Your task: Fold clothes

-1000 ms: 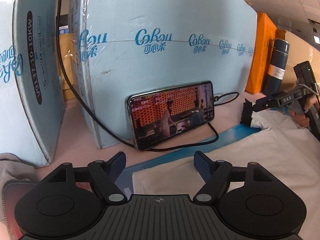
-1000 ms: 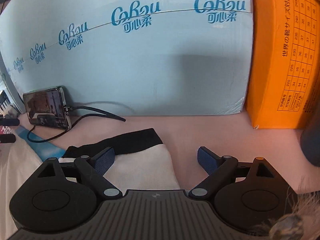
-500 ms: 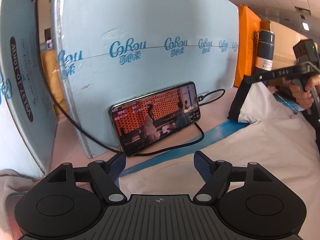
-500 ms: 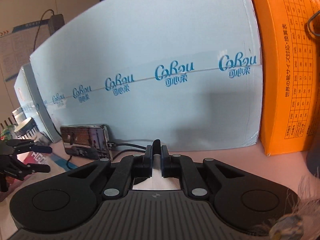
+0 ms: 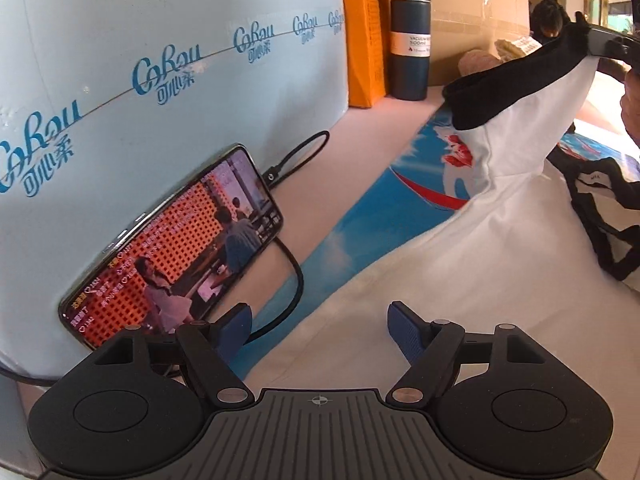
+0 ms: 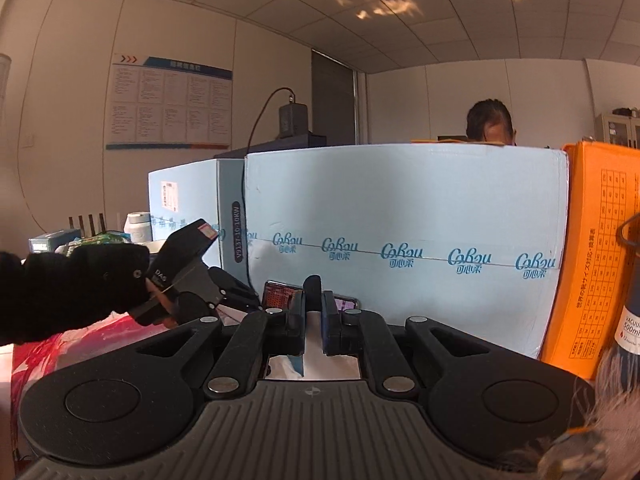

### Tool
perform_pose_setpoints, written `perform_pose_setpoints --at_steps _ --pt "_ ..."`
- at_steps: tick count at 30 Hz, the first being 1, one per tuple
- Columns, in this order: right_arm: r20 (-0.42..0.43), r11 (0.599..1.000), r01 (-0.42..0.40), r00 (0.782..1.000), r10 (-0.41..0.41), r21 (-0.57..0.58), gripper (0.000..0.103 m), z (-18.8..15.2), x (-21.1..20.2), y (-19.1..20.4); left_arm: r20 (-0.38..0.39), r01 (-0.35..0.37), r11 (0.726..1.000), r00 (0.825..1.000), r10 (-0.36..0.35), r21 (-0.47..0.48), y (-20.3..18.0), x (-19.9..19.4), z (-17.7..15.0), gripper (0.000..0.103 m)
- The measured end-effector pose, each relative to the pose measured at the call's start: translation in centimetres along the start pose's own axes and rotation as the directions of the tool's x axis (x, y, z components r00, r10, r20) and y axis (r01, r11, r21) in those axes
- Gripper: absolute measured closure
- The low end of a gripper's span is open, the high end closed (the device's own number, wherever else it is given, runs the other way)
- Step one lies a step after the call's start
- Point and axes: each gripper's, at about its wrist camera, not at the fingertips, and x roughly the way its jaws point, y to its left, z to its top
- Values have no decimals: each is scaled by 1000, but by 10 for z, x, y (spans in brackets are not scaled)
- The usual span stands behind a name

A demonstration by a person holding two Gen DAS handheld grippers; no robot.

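While right gripper (image 6: 314, 320) pinches shirt (image 5: 460, 264) sleeve aloft, left gripper (image 5: 320, 326) gapes wide.

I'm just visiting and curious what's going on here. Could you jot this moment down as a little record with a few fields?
garment: white shirt with black collar, one end lifted off the table
right tongs: shut on the shirt's black-edged part, raised
left tongs: open, low over the shirt's near edge, gripping nothing
backdrop: pale blue box with phone leaning on it
also there: dark flask
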Motion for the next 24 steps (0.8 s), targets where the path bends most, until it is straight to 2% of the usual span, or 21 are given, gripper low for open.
perform_pose_setpoints --at_steps 1,2,3,4,8,9,11,13,14,15,16,18,19,21,22,23,24 --pt "8 999 11 1000 -11 -31 96 0 -6 8 1 9 1000 1000 -9 14 -3 -3 -1 29" --pt "1 998 21 1000 -21 -61 96 -1 -10 14 10 6 999 1000 -6 36 -9 -9 -4 51" --pt "-6 995 32 999 -32 -92 96 -3 -14 21 19 3 998 1000 -4 58 -14 -16 -6 90" --pt "-12 992 41 999 -43 -123 96 -4 -18 27 28 -1 997 1000 -2 80 -20 -22 -8 97" --pt "-44 976 68 996 -78 -208 96 -16 -34 49 53 -39 987 998 31 157 -45 -48 -21 96" --pt "-54 971 70 995 -84 -228 96 -18 -37 53 47 -48 985 998 41 168 -52 -53 -26 94" --pt "-124 964 29 990 -64 -266 96 -28 -43 64 20 -44 984 999 41 174 -64 -60 -36 85" --pt "-222 965 -17 974 -44 -263 92 -36 -42 68 -4 -30 988 1000 31 153 -68 -65 -45 67" --pt "-311 967 -88 950 9 -241 87 -44 -44 71 2 -29 991 1000 29 134 -68 -70 -49 46" --pt "-362 966 -124 932 34 -227 71 -49 -42 73 22 -32 994 999 30 108 -66 -77 -53 30" --pt "-366 966 -130 930 40 -225 60 -50 -45 77 60 -30 997 998 25 71 -63 -84 -55 26" --pt "-372 965 -142 927 50 -222 58 -53 -51 84 174 -19 1000 985 23 -20 -57 -98 -55 24" --pt "-333 968 -132 941 55 -213 57 -48 -60 86 240 -22 998 970 38 -65 -57 -103 -52 21" --pt "-242 977 -102 969 55 -187 52 -38 -76 88 358 -18 988 931 74 -156 -59 -107 -41 8" --pt "-188 984 -64 982 32 -169 45 -31 -85 87 396 -6 982 915 82 -189 -63 -107 -34 8" --pt "-141 989 -12 990 -9 -149 43 -25 -96 86 426 19 976 901 77 -217 -69 -103 -24 8" --pt "-95 991 39 994 -51 -128 39 -19 -107 85 444 46 972 894 63 -229 -78 -98 -14 8"
